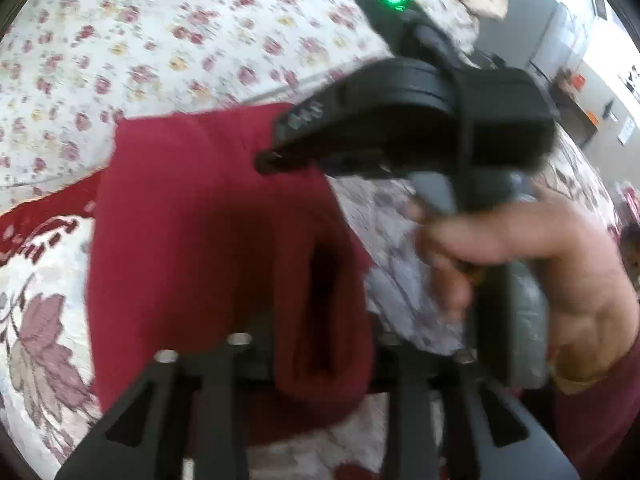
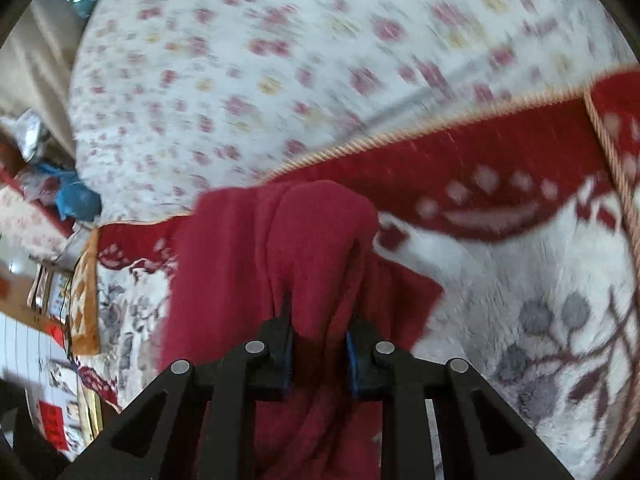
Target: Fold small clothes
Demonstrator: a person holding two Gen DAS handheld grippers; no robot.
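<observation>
Both black plastic two-finger grippers (image 2: 319, 354) have silver bolts; the right hand (image 1: 520, 248) wears a maroon sleeve (image 1: 600, 420).

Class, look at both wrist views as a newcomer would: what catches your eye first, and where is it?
The dark red garment stands out first, bunched between the right gripper at the bottom centre of its own view. In the left wrist view, the same gripper fills the upper right, gripped by a hand. Behind lies a flowered bedspread.

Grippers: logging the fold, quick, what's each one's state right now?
Left gripper: red garment between its fingers; grip cannot be told.
Right gripper: closed on the red garment.
</observation>
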